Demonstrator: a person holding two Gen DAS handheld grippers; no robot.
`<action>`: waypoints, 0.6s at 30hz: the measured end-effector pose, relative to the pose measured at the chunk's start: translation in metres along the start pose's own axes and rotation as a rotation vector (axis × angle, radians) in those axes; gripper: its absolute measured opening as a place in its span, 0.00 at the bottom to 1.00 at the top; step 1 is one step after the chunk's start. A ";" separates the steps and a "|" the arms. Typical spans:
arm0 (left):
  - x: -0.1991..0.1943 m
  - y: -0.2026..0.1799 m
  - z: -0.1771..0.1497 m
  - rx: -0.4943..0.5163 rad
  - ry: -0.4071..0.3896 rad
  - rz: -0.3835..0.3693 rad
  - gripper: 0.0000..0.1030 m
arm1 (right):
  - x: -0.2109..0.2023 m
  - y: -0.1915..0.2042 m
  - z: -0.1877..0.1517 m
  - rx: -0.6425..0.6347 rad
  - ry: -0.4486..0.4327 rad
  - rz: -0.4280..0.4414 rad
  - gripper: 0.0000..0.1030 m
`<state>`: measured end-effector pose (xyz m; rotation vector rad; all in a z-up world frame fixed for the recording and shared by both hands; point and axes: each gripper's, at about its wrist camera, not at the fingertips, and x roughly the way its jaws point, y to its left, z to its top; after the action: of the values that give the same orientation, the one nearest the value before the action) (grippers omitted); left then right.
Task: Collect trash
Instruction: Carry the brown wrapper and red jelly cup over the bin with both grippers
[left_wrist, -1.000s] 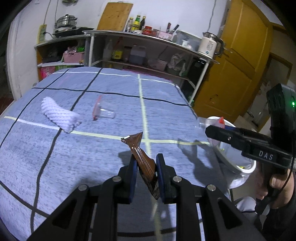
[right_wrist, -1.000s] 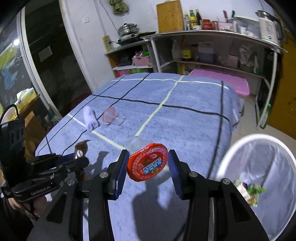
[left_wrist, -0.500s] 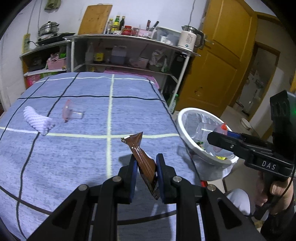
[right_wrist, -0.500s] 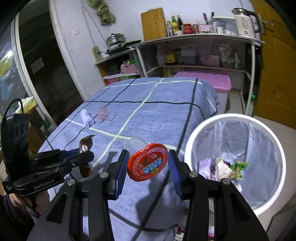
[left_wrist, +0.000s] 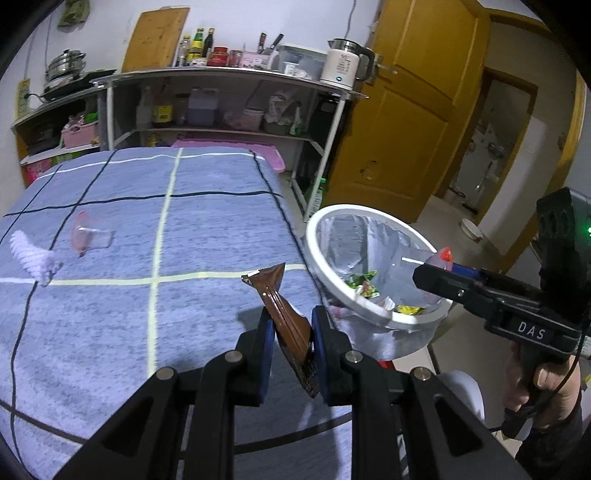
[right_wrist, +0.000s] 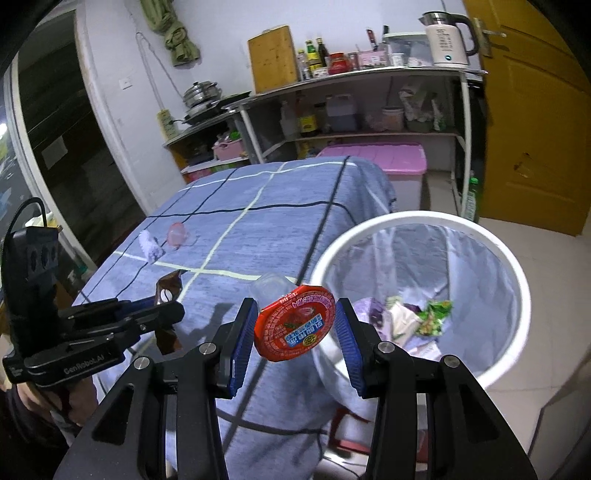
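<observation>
Left wrist view: left gripper (left_wrist: 290, 332) clamped on a brown wrapper (left_wrist: 284, 314), long crinkled foil strip, torn flared top end sticking up and forward, lower end poking down past the blue pads. It sits over the near right edge of the blue checked tablecloth (left_wrist: 184, 229). White bin (left_wrist: 373, 317) with a clear liner stands just beside the table edge, mixed wrappers at the bottom. Right gripper (left_wrist: 432, 269) reaches over the bin rim, something clear with a red edge at its tip. A clear pink-lidded cup (left_wrist: 90, 236) lies on its side far left on the cloth, white fuzzy roll (left_wrist: 31, 254) near it. Right wrist view: right gripper (right_wrist: 295, 325) closed on a jelly cup (right_wrist: 293, 321), red printed foil lid facing the camera, clear body behind; held above the table edge, just left of the bin (right_wrist: 517, 280) opening. Left gripper (right_wrist: 170, 310) is at left with the wrapper (right_wrist: 169, 288); pad contact is hard to make out from here.
</observation>
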<state>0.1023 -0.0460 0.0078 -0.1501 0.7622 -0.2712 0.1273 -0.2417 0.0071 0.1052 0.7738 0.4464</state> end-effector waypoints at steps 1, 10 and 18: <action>0.002 -0.003 0.002 0.006 0.001 -0.005 0.20 | -0.001 -0.004 -0.001 0.008 -0.001 -0.006 0.43; 0.024 -0.030 0.012 0.048 0.021 -0.061 0.20 | -0.008 -0.034 -0.008 0.059 0.000 -0.057 0.43; 0.050 -0.049 0.023 0.075 0.052 -0.101 0.20 | -0.007 -0.056 -0.013 0.089 0.017 -0.116 0.43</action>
<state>0.1434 -0.1066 0.0026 -0.1112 0.7962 -0.4003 0.1335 -0.2962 -0.0115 0.1392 0.8127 0.3031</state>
